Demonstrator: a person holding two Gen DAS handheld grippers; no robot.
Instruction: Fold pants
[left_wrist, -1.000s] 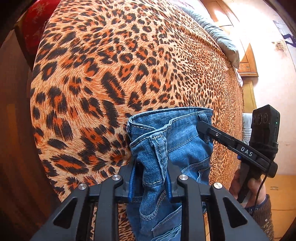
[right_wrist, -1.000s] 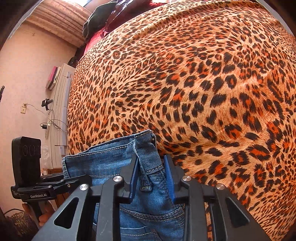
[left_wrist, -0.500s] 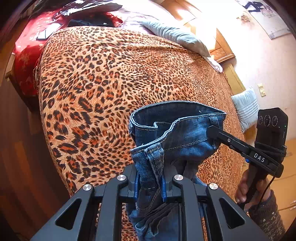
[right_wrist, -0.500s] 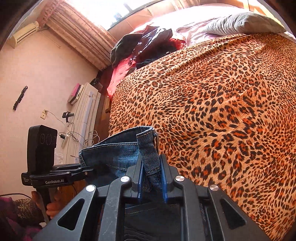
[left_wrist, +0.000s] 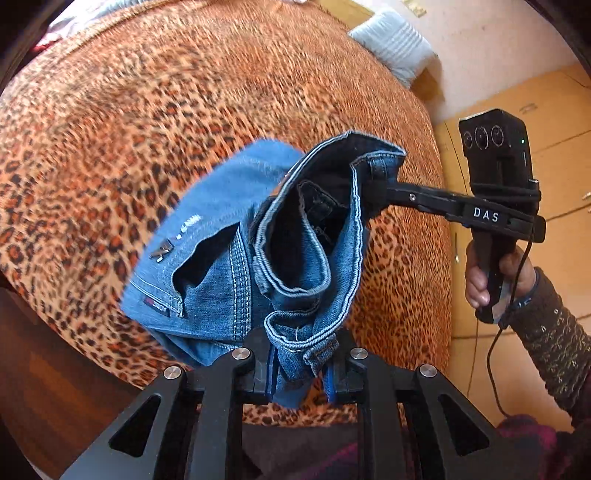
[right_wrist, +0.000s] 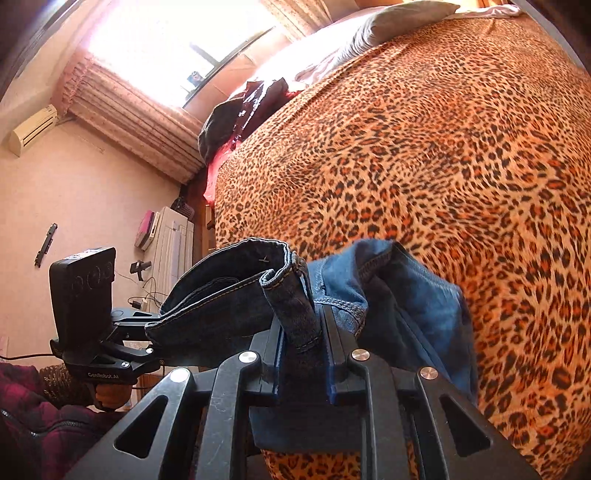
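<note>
We see the bed, under a leopard-print cover, filling most of both wrist views. Above it hang the blue jeans, lifted clear of the cover and held by the waistband between both grippers. In the left wrist view the waistband opening gapes at centre, back pocket with red tag toward 8 o'clock; fabric there is motion-blurred. Left gripper sits at 6 o'clock, clamped on a bunched fold of waistband denim. Right gripper, at 6 o'clock in its own view, is clamped on a belt-loop strip of the waistband. From the left view the right gripper reaches in from 3 o'clock, biting the far waistband edge, with the person's hand on its handle. From the right view the left gripper comes in from 9 o'clock. Grey pillow at 12 o'clock, dark clothes pile at 11 o'clock.
</note>
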